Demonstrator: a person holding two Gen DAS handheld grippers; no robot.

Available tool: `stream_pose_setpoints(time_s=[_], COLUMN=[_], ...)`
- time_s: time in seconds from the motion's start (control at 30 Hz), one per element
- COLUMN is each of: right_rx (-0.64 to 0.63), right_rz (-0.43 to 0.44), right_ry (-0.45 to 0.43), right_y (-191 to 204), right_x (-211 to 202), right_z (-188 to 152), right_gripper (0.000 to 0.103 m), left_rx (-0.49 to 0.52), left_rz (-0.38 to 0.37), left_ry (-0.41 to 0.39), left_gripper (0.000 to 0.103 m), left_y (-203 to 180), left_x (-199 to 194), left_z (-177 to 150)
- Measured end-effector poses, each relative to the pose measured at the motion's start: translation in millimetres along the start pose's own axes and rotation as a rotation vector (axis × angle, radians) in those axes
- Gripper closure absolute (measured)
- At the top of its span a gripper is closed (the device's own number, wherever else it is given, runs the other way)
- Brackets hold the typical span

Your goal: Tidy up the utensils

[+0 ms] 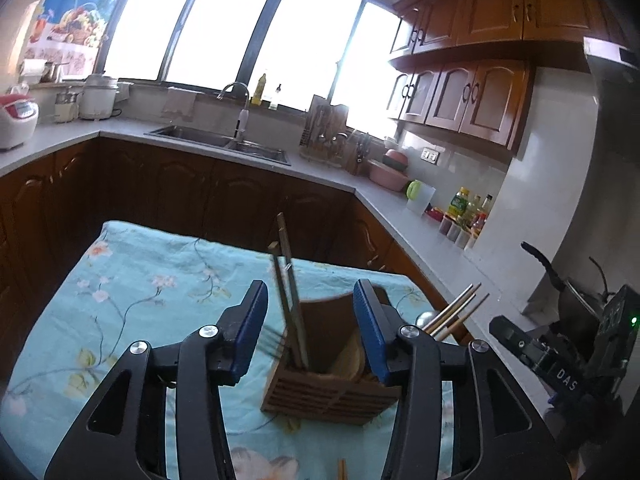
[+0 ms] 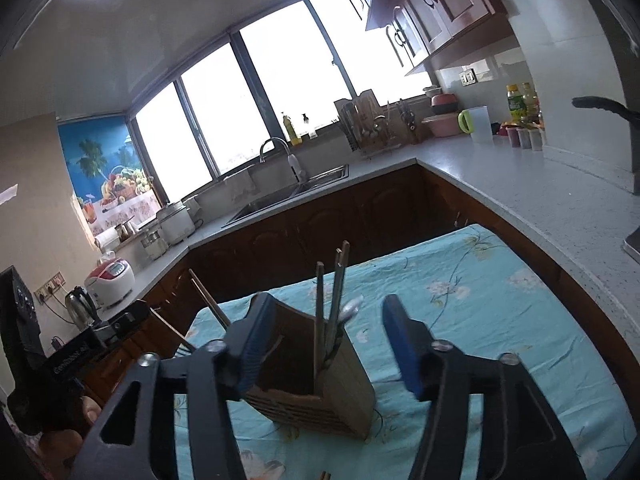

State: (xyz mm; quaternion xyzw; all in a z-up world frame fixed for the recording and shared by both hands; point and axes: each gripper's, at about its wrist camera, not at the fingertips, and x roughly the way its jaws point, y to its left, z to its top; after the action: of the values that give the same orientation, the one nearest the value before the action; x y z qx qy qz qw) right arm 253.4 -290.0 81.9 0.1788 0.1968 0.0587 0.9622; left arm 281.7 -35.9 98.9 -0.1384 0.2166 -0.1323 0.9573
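Observation:
A slatted wooden utensil holder (image 1: 326, 394) stands on the floral blue tablecloth (image 1: 140, 280). Chopsticks (image 1: 290, 280) stand upright in its left compartment, and a fork's tines (image 1: 272, 342) stick out at its left side. A wooden spoon bowl (image 1: 350, 358) lies inside. More chopsticks and a metal spoon (image 1: 452, 314) show behind my left gripper's right finger. My left gripper (image 1: 312, 330) is open and empty, just above the holder. My right gripper (image 2: 332, 344) is open and empty around the holder (image 2: 316, 396), with chopsticks (image 2: 332, 300) between its fingers.
The table is small, with dark wooden cabinets (image 1: 240, 192) close behind it. A grey L-shaped counter (image 2: 540, 188) carries a sink (image 1: 224, 140), rice cooker (image 1: 16, 118), bottles and jars (image 1: 466, 210). Chopstick tips (image 1: 342, 470) lie at the near table edge.

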Motion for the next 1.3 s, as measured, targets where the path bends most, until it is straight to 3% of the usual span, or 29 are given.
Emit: stream_pose_setpoints(time_s=[0.23,0.53,0.77,0.93,1.07,1.17,1.23,1.3], right_rx=[0.012,-0.020,-0.092,-0.119,-0.150,-0.180,-0.200,-0.233], right_rz=[0.003,0.027,0.035,0.055,0.059,0.069,0.058,0.052], right_ry=[0.044,0.081,0.047,0.020,0.011,-0.029,-0.092,-0.159], right_y=[-6.6,4.5,22.4,26.3,29.7,36.1,42.1,47.7], right_x=[-10.0,-32.4,-68.1,-93.2,-111.5,-131.6,-151.9,-170.9], right_z=[-25.6,-59.6,-93.9,-123.3,-138.1,-133.4,-128.7,-130.7], right_gripper=[0.035,0.022,0.007,0.006,0.006,0.005,0.000,0.000], left_rx=[-0.033,-0.074,-0.075,-0.091,-0.039,0.004,0.035,0.066], left_rz=[0.032,0.067,0.090,0.082,0.092,0.097,0.112,0.128], left_ry=[0.022,0.065,0.074,0.102,0.089,0.048,0.011,-0.024], left_gripper=[0.053,0.041,0.038,0.038,0.036,0.025,0.010,0.007], left_y=[16.3,35.6,44.0,47.7,37.6,27.8,21.7,16.2], left_x=[-17.4,-48.9,-87.3,-111.1,-131.1,-150.6,-163.4,-173.5], left_z=[-26.9,-71.7,-107.5,-134.3,-145.7,-146.7,-148.3,-154.9])
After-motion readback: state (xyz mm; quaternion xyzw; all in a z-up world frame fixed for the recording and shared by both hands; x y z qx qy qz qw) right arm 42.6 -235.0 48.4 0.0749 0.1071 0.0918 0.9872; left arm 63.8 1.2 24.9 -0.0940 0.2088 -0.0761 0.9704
